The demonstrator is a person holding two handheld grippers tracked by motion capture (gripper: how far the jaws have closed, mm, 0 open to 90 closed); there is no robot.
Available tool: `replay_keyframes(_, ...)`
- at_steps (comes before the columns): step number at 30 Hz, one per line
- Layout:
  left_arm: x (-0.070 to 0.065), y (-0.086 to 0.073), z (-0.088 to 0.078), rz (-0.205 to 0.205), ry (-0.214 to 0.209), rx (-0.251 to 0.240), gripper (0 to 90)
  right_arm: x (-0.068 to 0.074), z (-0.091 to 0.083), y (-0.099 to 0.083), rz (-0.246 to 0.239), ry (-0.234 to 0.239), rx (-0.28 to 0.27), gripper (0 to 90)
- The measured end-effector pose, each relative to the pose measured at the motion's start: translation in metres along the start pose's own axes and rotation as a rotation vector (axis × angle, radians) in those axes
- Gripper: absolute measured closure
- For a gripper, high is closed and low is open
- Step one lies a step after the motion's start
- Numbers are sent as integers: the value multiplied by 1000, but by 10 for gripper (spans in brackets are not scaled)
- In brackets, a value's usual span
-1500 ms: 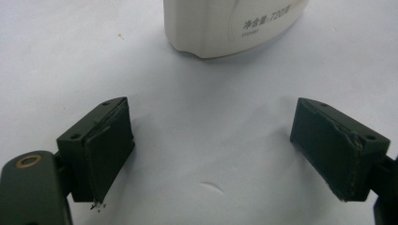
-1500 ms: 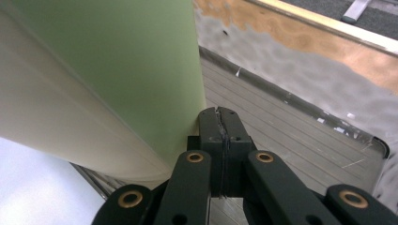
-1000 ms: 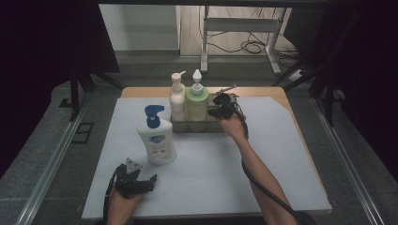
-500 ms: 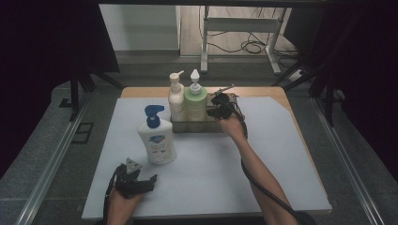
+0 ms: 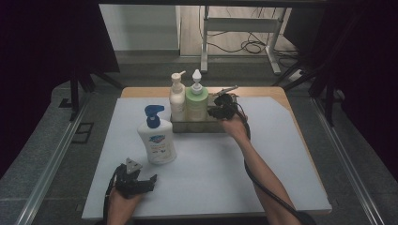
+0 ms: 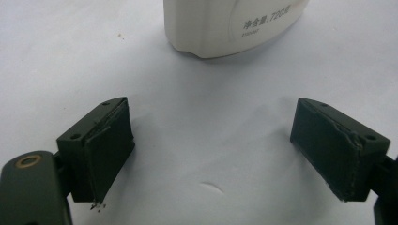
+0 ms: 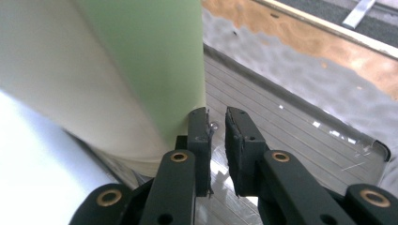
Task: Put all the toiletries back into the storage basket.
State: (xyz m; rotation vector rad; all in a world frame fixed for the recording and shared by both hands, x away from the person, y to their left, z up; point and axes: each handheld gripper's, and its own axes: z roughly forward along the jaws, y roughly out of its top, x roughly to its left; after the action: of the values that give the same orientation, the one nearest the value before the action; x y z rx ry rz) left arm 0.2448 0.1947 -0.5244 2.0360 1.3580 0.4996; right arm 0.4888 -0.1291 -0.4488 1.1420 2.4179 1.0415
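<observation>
A metal tray at the back of the white mat holds a cream pump bottle and a green pump bottle. My right gripper reaches into the tray's right part, just beside the green bottle. Its jaws have just been opening; a narrow gap stands between them with nothing in it, above the tray floor. A white bottle with a blue pump stands on the mat. My left gripper rests open near the front edge, its wide jaws facing that bottle's base.
The white mat covers most of the wooden table. The right half of the tray is bare. Metal rails run along both sides of the table, and a table frame with cables stands on the floor behind.
</observation>
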Motion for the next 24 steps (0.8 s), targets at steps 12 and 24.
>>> replay_keyframes(12,0,0,0,1,1,0,129,0,-26,-5,-43,-1,-59,639)
replay_keyframes(24,0,0,0,1,1,0,130,2,-43,-16,-52,28,-86,386)
